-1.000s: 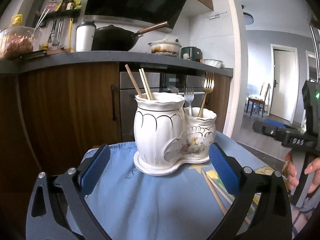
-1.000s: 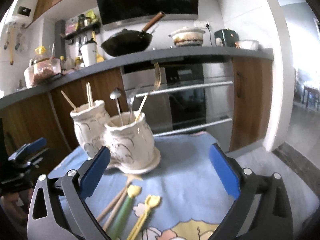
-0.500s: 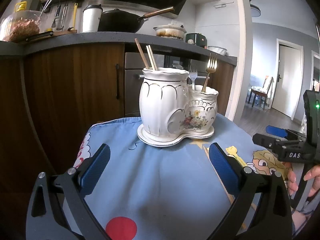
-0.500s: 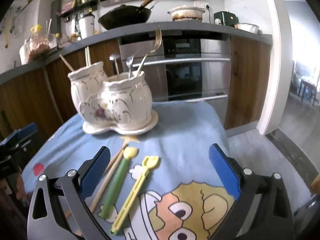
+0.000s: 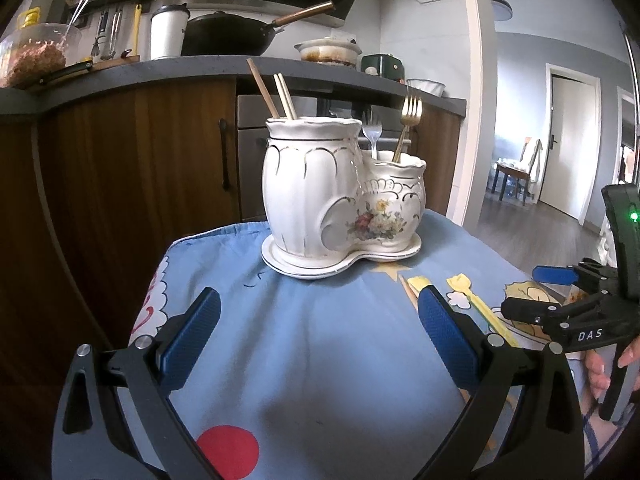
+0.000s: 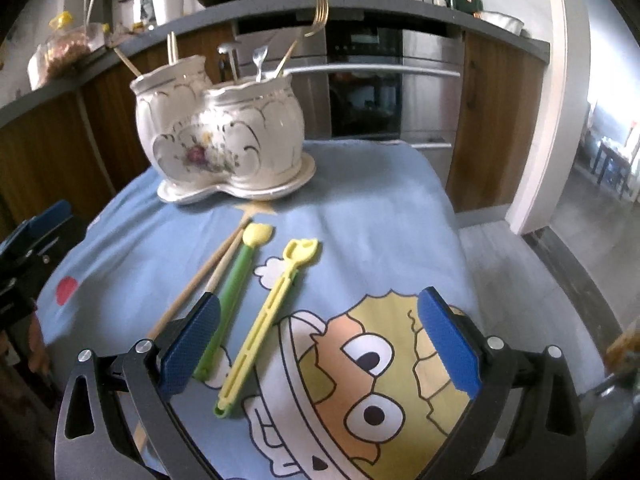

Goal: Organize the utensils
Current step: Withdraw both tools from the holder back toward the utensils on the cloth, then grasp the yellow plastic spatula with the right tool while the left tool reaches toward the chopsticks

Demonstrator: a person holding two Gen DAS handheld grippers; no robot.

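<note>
1. On the right gripper (image 5: 560, 280), seen at the right edge of the left wrist view: white lettering "DAS", a green light above it, fingertips of a hand (image 5: 600, 368) below.
2. Toward the back of the blue cartoon cloth (image 6: 380, 208): a white double ceramic holder (image 6: 224, 136) on its own saucer. Taller left pot (image 5: 308, 184): three chopsticks (image 5: 276, 96). Lower right pot (image 5: 394, 200): gold fork (image 5: 409, 114), silver fork (image 5: 372, 136), plus a ladle-like handle (image 6: 229, 56) visible only from the right wrist.
3. Shown whole only by the right wrist view: loose chopsticks (image 6: 200, 276), green-handled spoon (image 6: 236, 280), yellow spoon (image 6: 272, 312), flat on the cloth, apart from the holder.
4. Left gripper (image 5: 316, 336): spread wide, nothing between. Right gripper likewise wide and empty.
</note>
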